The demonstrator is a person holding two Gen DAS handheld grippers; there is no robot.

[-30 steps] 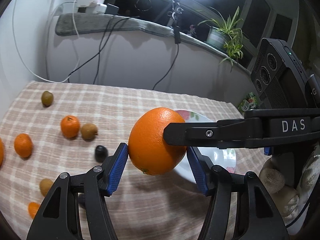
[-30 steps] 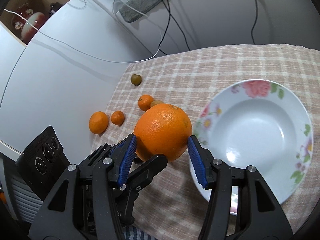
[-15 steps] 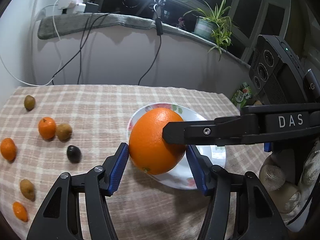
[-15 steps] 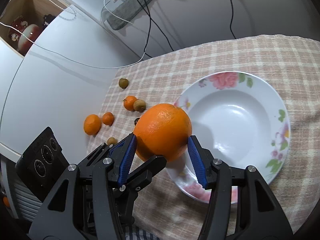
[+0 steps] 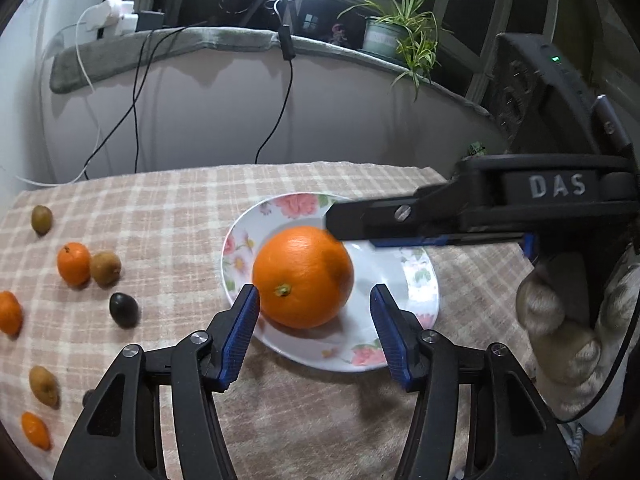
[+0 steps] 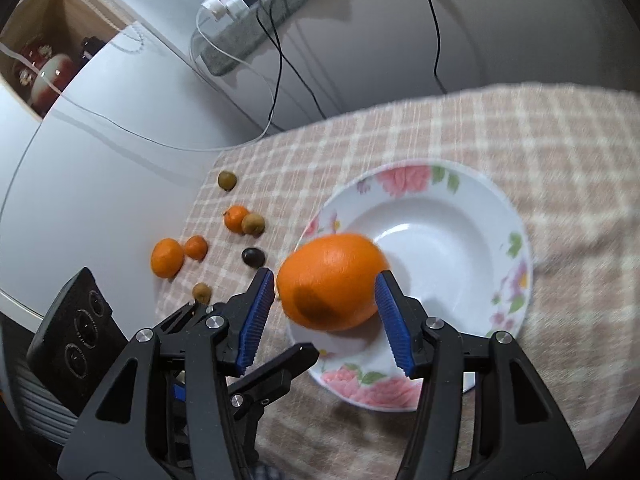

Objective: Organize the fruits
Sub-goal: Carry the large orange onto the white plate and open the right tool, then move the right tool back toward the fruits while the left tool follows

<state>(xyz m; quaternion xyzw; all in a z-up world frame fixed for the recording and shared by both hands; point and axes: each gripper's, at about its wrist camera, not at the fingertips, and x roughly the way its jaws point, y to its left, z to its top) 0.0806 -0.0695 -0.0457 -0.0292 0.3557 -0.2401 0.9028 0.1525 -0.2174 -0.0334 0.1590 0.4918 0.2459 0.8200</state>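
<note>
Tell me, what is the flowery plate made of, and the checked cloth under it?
The plate looks like glazed ceramic or porcelain: white, smooth and shiny, with printed pink flowers round the rim, though melamine could look similar. The cloth looks like a soft woven fabric, perhaps cotton or a fleecy blend: matte, slightly fuzzy, with a beige and cream check.

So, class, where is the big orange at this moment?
In both wrist views the big orange sits on the floral plate, toward its left side, between both open grippers' blue pads.
</note>
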